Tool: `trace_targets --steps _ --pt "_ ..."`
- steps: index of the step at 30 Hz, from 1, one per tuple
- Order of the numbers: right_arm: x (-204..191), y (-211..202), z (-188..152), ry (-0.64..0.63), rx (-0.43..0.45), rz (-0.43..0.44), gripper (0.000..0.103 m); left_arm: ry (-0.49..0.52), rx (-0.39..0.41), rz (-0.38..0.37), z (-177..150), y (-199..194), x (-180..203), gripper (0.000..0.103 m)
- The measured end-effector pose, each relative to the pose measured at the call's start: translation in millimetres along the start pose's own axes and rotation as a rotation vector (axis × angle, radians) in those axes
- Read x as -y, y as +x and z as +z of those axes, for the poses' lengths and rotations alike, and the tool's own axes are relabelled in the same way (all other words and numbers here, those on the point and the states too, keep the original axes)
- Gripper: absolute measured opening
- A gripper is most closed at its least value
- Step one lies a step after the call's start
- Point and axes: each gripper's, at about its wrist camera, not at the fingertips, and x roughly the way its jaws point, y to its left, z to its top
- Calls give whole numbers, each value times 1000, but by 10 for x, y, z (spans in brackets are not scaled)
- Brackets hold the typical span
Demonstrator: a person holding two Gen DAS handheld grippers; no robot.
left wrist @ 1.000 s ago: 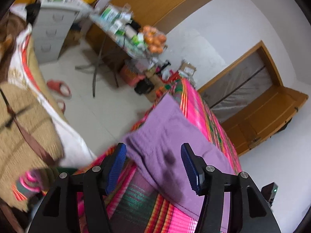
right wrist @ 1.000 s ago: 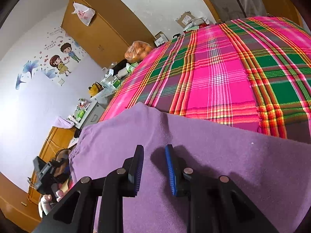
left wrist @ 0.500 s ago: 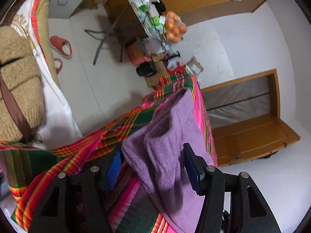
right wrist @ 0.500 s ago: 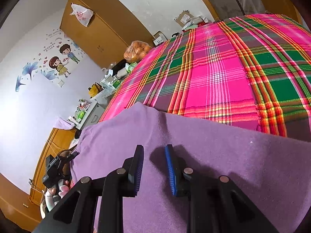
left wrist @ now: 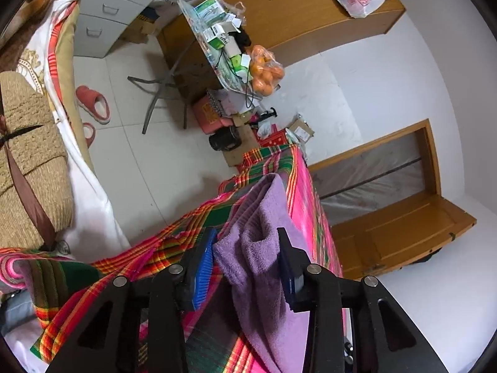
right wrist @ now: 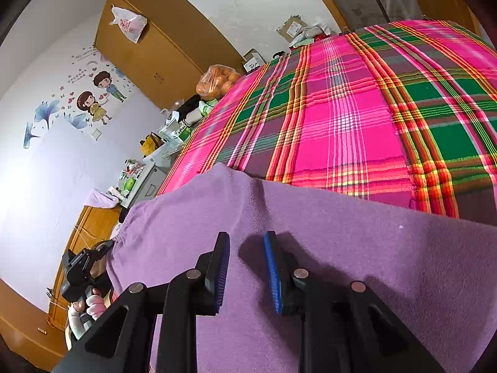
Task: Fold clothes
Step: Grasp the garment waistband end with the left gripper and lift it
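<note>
On the left, a raised fold of a soft purple fleece garment point(left wrist: 264, 267) is seen between the blue-padded fingers of the left gripper point(left wrist: 248, 267); the fingers stand apart with cloth bunched between them, and it cannot be told whether the cloth is actually clamped; the edge appears to be gathered there so that it can be lifted over in a fold. The garment is draped along the edge of a bed covered by a pink, green and orange plaid blanket point(left wrist: 304, 192). Only this view shows the tiled floor point(left wrist: 149, 161), red slippers point(left wrist: 93, 105) and a bag of oranges point(left wrist: 267, 73) on a cluttered folding table.

On the right, the right gripper point(right wrist: 247, 269) is held with fingers slightly apart, empty, just above the flat purple cloth point(right wrist: 357, 248), probably to steady it. Only this view shows the garment spread wide, the blanket's broad top point(right wrist: 341, 115), and the left gripper point(right wrist: 84, 267) at the garment's far corner.
</note>
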Motion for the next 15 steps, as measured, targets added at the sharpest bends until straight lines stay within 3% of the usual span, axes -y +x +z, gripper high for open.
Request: trace_targets --steps 4,8,15 --pt "6 0 -1 3 1 2 25 -26 -11 1 15 43 -80 35" --pt "16 6 -3 4 1 3 25 -9 7 -7 20 -13 -32 25" --pt "15 6 -7 7 0 4 24 145 51 -89 38 -203 527 21"
